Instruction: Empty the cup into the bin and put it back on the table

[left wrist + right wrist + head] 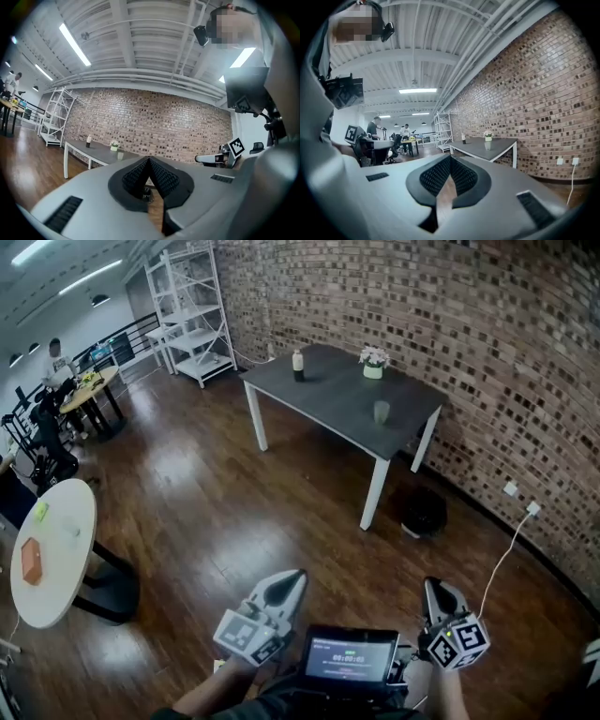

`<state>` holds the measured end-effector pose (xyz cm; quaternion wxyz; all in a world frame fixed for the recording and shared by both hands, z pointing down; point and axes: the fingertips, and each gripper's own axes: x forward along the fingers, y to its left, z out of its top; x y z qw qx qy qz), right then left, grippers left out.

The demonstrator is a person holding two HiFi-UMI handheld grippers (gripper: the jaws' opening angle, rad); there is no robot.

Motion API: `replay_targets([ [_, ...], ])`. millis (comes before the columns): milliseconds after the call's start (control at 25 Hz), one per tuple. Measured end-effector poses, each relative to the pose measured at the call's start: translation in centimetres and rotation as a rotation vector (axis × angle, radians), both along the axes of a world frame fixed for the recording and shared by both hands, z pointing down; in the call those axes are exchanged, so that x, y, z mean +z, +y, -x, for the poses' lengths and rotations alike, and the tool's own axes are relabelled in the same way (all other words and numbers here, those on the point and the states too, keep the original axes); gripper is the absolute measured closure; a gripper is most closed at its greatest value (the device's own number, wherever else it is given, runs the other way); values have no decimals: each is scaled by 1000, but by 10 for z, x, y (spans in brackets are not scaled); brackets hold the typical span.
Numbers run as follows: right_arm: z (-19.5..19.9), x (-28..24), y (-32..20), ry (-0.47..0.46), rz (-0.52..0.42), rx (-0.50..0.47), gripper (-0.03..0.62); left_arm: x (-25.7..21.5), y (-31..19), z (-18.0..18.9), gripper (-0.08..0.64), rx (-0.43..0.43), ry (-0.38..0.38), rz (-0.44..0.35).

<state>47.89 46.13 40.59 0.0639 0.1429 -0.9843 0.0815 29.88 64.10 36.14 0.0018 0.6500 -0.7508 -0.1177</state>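
A translucent grey cup [381,412] stands upright near the front right of the dark grey table [328,399], far ahead of me. A black bin [424,512] sits on the floor beside the table's front right leg. My left gripper [292,579] and right gripper [433,589] are low in the head view, well short of the table, both shut with nothing between the jaws. The cup [120,155] is small in the left gripper view and also shows as the cup [487,146] in the right gripper view.
On the table stand a dark bottle [298,365] and a small flower pot [373,363]. A round white table [54,549] is at left, white shelving [192,310] at the back. A white cable [506,549] runs from a wall socket. People work at far desks.
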Motion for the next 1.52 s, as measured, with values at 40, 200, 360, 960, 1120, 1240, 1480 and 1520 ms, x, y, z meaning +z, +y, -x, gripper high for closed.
replay_targets([
  [40,6,-1,-1,2,-3,-8,591,-1,-2,7,563,-14,7,-8],
  [200,28,-4,-16,3,-18,-36,591,1,-16,29,563,-28,19,9],
  [360,47,-7,-44,7,-20,-53,591,5,-44,48,563,-46,31,17],
  [960,95,-25,-191,-27,-11,-128,591,-53,-205,85,563,90,-193,50],
  [1120,105,-19,-218,-7,-1,-149,591,-88,-268,75,563,187,-280,28],
  [1240,117,-20,-230,-7,-4,-149,591,-99,-297,76,563,163,-288,-2],
  [1480,138,-29,-242,-17,-12,-136,591,-83,-324,84,563,194,-163,-19],
  [1520,143,-31,-242,-13,-20,-139,591,-79,-326,88,562,192,-160,-12],
])
